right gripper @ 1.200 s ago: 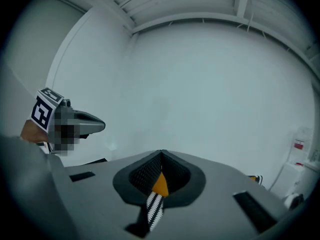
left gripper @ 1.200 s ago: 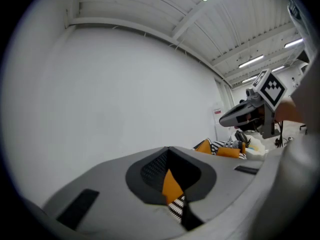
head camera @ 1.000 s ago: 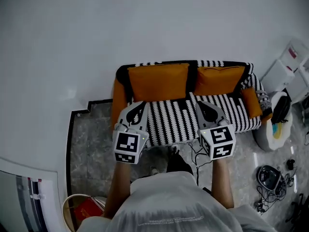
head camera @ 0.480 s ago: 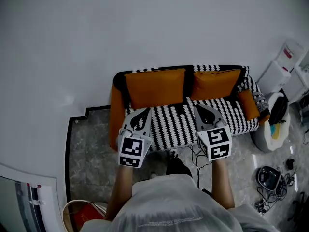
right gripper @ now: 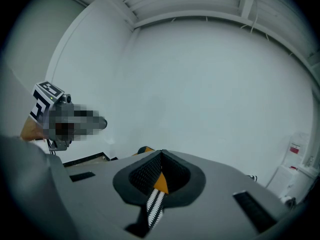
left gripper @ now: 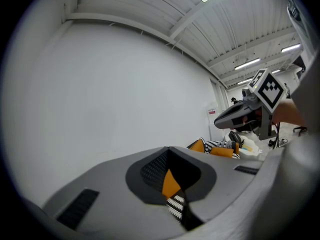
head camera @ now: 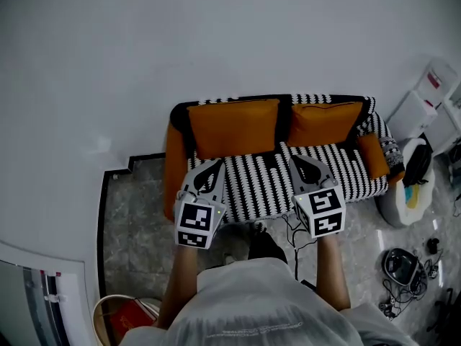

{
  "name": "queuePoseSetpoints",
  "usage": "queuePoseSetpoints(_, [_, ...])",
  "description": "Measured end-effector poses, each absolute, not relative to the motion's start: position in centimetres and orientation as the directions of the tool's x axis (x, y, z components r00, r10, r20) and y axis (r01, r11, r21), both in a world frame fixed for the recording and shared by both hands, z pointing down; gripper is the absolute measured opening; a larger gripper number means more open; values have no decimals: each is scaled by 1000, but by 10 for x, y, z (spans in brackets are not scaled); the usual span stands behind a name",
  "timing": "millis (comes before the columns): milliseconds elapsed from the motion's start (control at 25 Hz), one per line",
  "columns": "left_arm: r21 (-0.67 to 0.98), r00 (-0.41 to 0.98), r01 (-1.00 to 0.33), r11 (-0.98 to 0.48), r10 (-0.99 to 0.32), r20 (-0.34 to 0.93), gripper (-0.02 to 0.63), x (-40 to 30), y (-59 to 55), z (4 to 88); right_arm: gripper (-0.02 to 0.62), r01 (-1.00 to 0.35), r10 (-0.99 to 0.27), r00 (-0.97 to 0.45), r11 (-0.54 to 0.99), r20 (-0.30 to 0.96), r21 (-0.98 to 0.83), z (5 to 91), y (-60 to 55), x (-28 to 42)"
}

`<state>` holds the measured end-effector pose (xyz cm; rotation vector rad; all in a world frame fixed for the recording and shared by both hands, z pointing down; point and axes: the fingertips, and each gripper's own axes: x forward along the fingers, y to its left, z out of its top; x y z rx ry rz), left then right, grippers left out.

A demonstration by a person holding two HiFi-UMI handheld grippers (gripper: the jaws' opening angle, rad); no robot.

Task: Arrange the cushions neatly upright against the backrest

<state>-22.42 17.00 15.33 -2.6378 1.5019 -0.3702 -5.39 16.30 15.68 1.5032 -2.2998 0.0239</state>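
Note:
Two large orange cushions stand upright against the backrest of a black-and-white striped sofa (head camera: 266, 182): the left cushion (head camera: 232, 127) and the right cushion (head camera: 324, 122). A smaller orange cushion (head camera: 373, 153) leans at the right armrest. My left gripper (head camera: 213, 166) hovers shut over the seat's front left, holding nothing. My right gripper (head camera: 297, 158) hovers shut over the seat's front right, also with nothing in it. Through the closed jaws, the left gripper (left gripper: 167, 149) and the right gripper (right gripper: 161, 153) show only a sliver of orange and stripes in their own views.
A white wall rises behind the sofa. A white bin (head camera: 414, 182) with a dark bag stands at the sofa's right end, and cables (head camera: 403, 265) lie on the floor nearby. A round basket (head camera: 119, 316) sits at the bottom left. White cabinets (head camera: 425, 99) stand at the far right.
The head view has shifted slightly. Both grippers stay shut in about the same place over the seat front, and the cushions have not moved.

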Motion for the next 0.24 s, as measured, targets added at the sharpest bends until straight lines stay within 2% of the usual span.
queuePoseSetpoints(240, [-184, 491, -834, -520, -852, 183, 15, -219, 165, 157, 3, -883, -871, -348, 429, 347, 192, 162, 159, -48])
